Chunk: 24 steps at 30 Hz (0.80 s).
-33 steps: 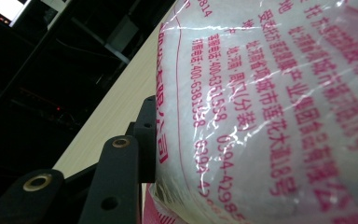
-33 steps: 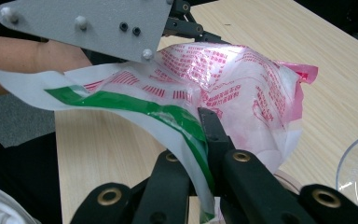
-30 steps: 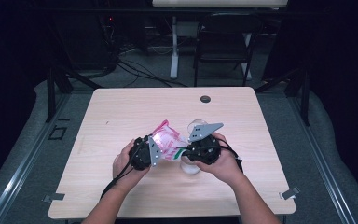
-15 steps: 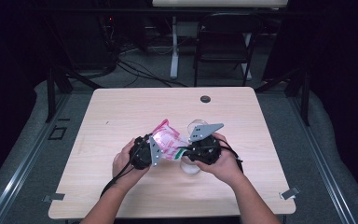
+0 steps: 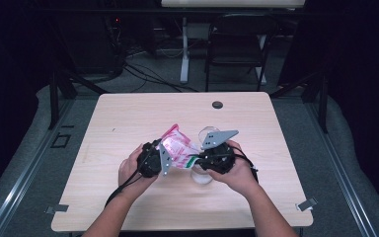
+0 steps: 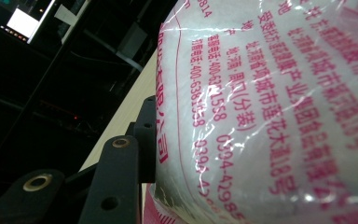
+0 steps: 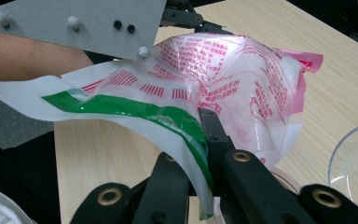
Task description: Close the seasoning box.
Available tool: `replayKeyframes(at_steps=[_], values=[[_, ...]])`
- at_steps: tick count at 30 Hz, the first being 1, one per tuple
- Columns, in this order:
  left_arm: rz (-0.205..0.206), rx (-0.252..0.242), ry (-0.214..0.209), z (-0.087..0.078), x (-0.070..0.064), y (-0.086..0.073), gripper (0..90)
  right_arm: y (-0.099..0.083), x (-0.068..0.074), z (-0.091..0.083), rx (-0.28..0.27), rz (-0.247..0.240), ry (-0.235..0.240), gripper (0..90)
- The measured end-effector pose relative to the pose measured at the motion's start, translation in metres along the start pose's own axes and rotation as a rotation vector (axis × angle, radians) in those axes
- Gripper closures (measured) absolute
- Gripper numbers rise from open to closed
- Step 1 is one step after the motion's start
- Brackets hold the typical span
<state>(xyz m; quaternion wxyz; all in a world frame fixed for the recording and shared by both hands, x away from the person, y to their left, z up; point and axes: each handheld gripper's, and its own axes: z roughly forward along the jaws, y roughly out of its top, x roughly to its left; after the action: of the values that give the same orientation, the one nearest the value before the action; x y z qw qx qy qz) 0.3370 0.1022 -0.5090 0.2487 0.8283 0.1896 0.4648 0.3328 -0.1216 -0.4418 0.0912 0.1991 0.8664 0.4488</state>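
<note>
So the landmark here is the plastic bag, pink print on clear film with white stuff inside, held just off the table roughly mid-board.

Nearest the person, both hands come in from the near edge and meet at the bag. The left hand is on the bag's left side and the right hand on its right, wrists angled inward toward each other.

The left gripper is against the bag's left end. In the left gripper view one black jaw lies flat on the film, but the other is hidden, so I can't tell how far it's closed. The right gripper is clearer: its jaws are pinched nearly together on the white and green sealed strip at the bag's end.

Looks to me like the opening step, one side bracing and the other gripping the seal. Next move probably needs a steady pull apart without the film slipping out or the contents spilling.

Just right of the bag there's a clear cup, and another clear rim below the right gripper. Farther beyond the bag, a small dark disc sits near the far edge.
</note>
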Motion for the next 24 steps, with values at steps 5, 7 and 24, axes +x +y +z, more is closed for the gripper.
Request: replayKeyframes(at_steps=[5, 7, 24], values=[[0.006, -0.001, -0.002, 0.0000, 0.0001, 0.0000, 61.5, -0.0005, 0.0001, 0.0006, 0.001, 0.001, 0.002, 90.0], [0.007, -0.006, 0.004, 0.0004, -0.0009, -0.0001, 61.5, -0.0006, 0.0000, 0.0006, 0.004, -0.001, 0.002, 90.0], [0.075, -0.004, 0.048, -0.0013, 0.0003, 0.0046, 61.5, -0.0032, -0.0041, -0.0012, 0.001, 0.010, 0.018, 90.0]])
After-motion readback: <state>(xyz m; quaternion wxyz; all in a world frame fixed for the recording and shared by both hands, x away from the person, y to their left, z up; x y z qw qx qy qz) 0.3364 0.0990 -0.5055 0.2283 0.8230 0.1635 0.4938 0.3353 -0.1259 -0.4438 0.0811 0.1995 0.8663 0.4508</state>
